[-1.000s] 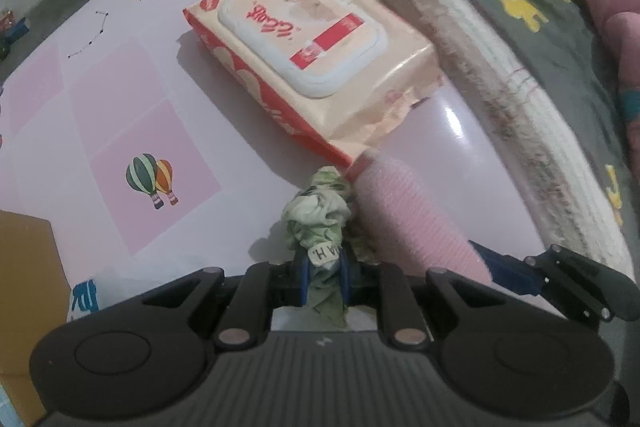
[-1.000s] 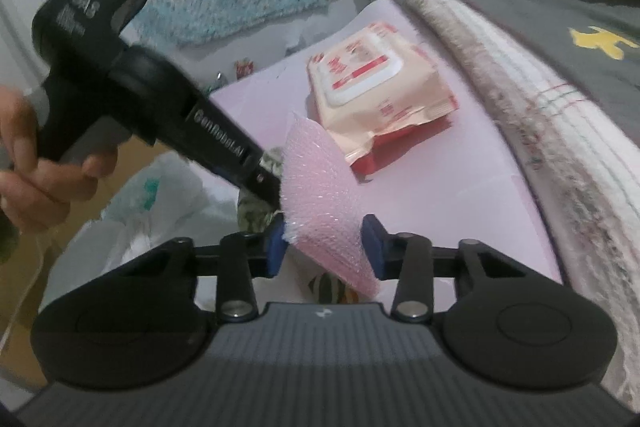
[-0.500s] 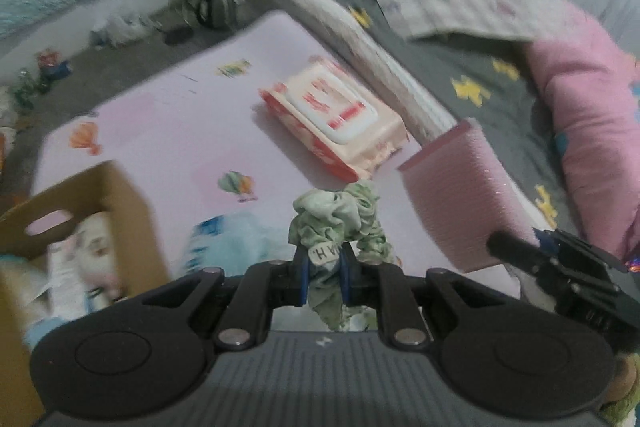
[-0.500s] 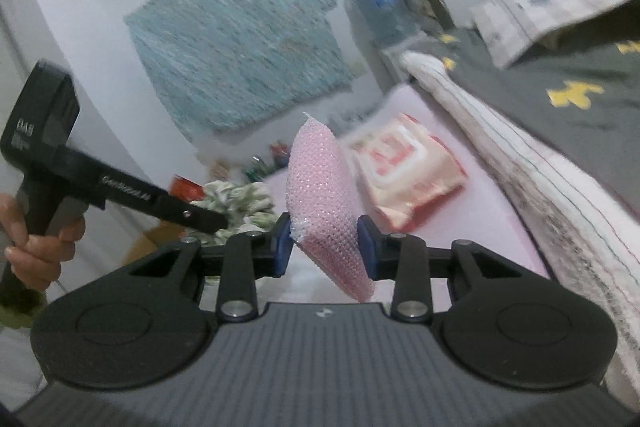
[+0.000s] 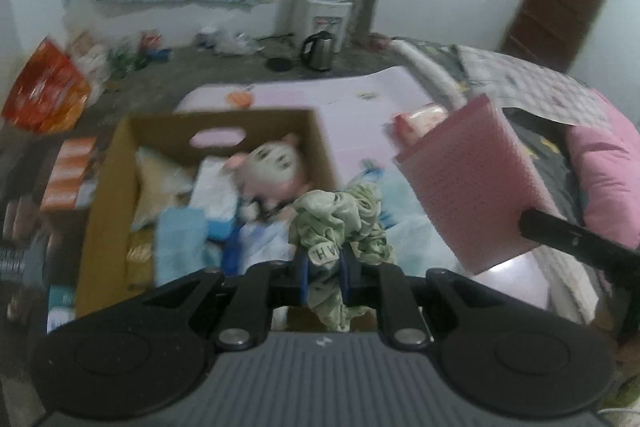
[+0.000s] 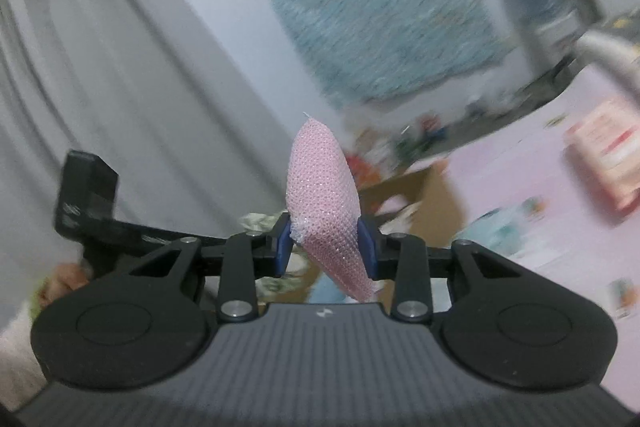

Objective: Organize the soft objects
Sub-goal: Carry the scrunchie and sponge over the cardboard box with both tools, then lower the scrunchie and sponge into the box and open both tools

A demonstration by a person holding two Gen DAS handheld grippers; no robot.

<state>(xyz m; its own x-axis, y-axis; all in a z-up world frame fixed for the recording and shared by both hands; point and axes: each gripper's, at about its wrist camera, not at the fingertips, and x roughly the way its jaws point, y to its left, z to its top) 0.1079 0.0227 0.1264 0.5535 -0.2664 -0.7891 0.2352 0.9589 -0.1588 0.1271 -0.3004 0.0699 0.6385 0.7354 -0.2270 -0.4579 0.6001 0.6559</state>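
- Your left gripper (image 5: 324, 267) is clamping the green scrunchie (image 5: 340, 217) above the cardboard box (image 5: 108, 187).
- Your right gripper (image 6: 325, 243) is pinching the pink sponge (image 6: 322, 203).

Grippers: two, left gripper (image 5: 323, 269), right gripper (image 6: 325, 241)
Green scrunchie (image 5: 340, 217): one
Pink sponge (image 6: 323, 187): one
Cardboard box (image 5: 106, 187): one
Plush toy (image 5: 270, 167), inside the cardboard box: one
Wipes pack (image 5: 418, 121), beyond the cardboard box: one
Kettle (image 5: 318, 51): one
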